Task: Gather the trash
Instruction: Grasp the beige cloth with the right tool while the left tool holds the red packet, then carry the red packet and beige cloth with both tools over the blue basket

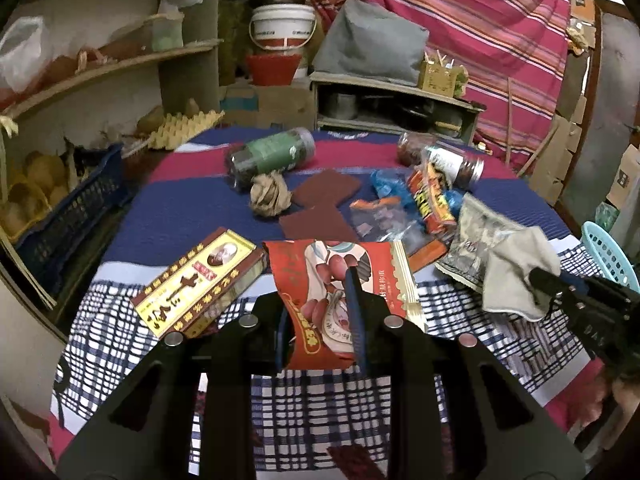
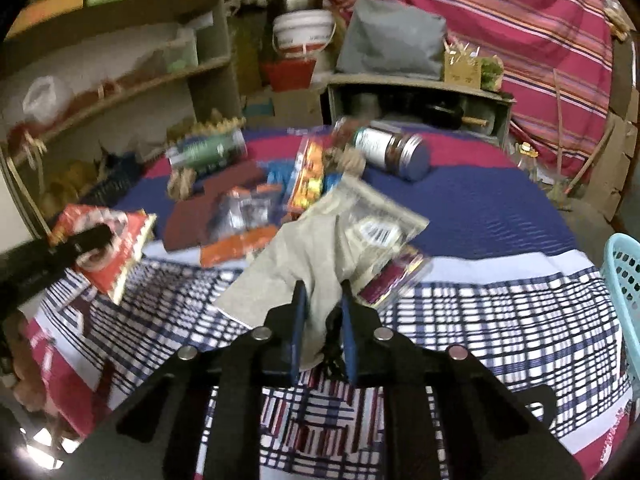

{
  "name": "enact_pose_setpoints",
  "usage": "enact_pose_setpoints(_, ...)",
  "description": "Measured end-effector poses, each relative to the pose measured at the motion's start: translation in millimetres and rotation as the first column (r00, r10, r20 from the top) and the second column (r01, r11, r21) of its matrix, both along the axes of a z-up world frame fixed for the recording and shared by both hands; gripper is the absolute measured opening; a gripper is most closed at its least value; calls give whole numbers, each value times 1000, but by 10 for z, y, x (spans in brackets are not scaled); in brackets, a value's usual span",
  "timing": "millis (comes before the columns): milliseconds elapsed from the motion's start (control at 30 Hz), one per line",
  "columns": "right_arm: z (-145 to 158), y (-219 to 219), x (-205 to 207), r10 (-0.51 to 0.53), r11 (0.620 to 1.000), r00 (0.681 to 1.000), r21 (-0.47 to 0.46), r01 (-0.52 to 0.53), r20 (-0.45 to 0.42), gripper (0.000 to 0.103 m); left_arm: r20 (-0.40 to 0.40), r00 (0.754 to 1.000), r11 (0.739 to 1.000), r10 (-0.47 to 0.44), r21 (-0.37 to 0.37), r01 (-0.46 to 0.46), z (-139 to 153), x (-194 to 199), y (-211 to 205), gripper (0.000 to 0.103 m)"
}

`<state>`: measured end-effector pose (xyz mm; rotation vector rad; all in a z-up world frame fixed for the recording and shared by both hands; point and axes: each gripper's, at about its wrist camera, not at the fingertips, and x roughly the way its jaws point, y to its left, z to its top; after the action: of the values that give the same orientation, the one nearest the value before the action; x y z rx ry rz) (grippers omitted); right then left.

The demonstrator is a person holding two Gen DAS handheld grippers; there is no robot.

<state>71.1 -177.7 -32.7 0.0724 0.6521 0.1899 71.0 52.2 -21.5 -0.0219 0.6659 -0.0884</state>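
My left gripper (image 1: 320,300) is shut on a red snack packet (image 1: 320,264), held a little above the checked tablecloth (image 1: 132,320); the right wrist view shows that packet (image 2: 116,248) at the left, in the left gripper (image 2: 92,240). A limp grey cloth (image 2: 304,248) hangs bunched between the blue pads of my right gripper (image 2: 322,292), which is shut on it. In the left wrist view the right gripper (image 1: 536,280) pinches the grey cloth (image 1: 508,276) at the right. Under the cloth lies a silvery packet (image 2: 380,228).
On the table lie a yellow-and-brown box (image 1: 200,280), crumpled brown paper (image 1: 270,194), a green-label jar (image 1: 272,156), a metal-lidded jar (image 1: 456,166), an orange-red wrapper (image 1: 432,200) and a clear packet (image 1: 380,220). A teal basket (image 2: 624,272) stands at the right edge, a blue crate (image 1: 72,208) at the left.
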Motion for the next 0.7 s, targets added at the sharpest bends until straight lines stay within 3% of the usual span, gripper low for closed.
enact_pose_setpoints(233, 269, -425, -137, -41, 996, 998, 82, 37, 49, 16, 42, 999, 1000, -13, 13, 12, 259, -55, -238, 24)
enact_pose_setpoints(467, 387, -1046, -247, -120, 989, 991, 92, 114, 58, 16, 59, 997, 999, -54, 9, 54, 372, -29, -645, 24)
enact_pose_setpoints(700, 422, -1746, -419, -229, 971, 972, 82, 224, 56, 16, 73, 986, 988, -152, 3, 153, 431, 57, -1284, 24)
